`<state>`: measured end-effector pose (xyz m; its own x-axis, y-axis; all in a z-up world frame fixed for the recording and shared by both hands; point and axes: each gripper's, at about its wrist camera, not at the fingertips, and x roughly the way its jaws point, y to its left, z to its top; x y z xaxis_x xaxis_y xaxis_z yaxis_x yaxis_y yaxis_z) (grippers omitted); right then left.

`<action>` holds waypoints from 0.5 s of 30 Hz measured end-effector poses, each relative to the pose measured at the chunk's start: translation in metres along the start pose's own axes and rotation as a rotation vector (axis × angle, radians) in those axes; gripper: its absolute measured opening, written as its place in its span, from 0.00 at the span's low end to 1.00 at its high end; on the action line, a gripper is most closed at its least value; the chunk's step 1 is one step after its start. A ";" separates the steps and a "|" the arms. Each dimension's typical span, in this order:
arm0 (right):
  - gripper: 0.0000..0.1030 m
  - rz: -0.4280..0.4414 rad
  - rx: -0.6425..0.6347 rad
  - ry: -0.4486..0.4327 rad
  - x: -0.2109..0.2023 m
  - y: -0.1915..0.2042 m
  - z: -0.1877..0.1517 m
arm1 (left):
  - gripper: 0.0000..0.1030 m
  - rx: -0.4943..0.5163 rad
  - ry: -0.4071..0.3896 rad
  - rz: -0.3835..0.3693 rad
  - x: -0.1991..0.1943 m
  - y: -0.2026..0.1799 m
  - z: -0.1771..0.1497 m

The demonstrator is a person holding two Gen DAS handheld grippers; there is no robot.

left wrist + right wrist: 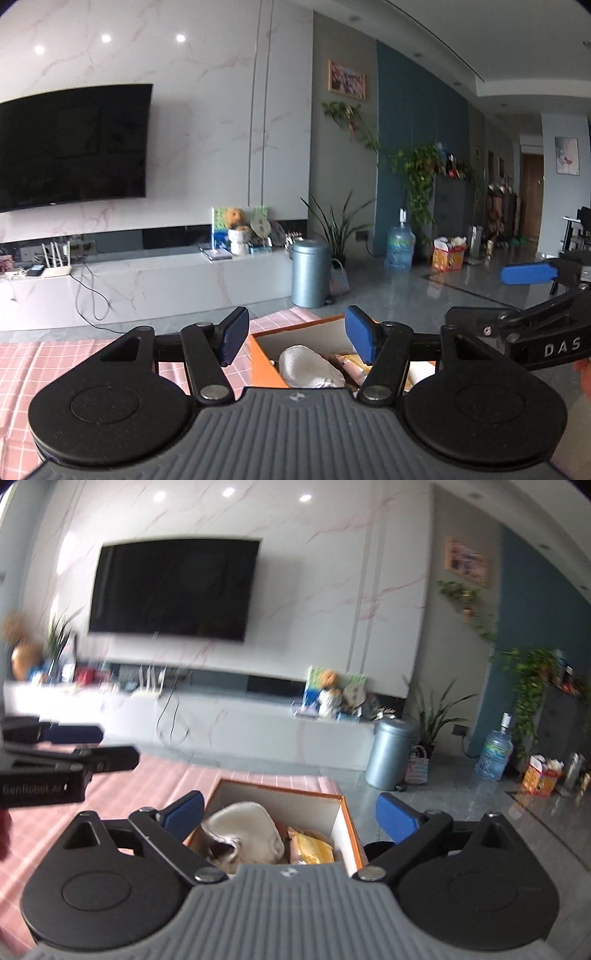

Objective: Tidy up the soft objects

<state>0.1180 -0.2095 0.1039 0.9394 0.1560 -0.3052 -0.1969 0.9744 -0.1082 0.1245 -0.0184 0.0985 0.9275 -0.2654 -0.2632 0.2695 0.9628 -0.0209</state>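
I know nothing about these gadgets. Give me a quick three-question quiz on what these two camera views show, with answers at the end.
1. True or false: the left gripper is clamped on a cushion.
2. What does the orange box sit on? A) bare floor B) pink checked cloth C) the TV bench
3. Name the pale soft thing lying inside the box.

Key:
1. False. Its blue pads stand apart with nothing between them; the right gripper is wide open and empty too.
2. B.
3. A cream-coloured fabric item, beside a yellow packet; what exactly it is cannot be told.
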 end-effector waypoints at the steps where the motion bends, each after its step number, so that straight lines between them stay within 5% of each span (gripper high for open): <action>1: 0.96 -0.006 0.024 -0.011 -0.007 0.005 -0.004 | 0.69 -0.002 -0.012 0.008 -0.006 0.001 -0.001; 11: 0.97 -0.057 0.126 -0.051 -0.050 0.054 -0.054 | 0.77 -0.045 -0.073 0.135 -0.053 -0.001 -0.030; 15: 0.97 -0.079 0.122 -0.027 -0.056 0.067 -0.074 | 0.89 -0.021 -0.071 0.174 -0.055 -0.007 -0.040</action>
<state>0.0317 -0.1646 0.0440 0.9581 0.0803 -0.2748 -0.0876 0.9961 -0.0143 0.0609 -0.0082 0.0748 0.9758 -0.0972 -0.1957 0.0988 0.9951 -0.0017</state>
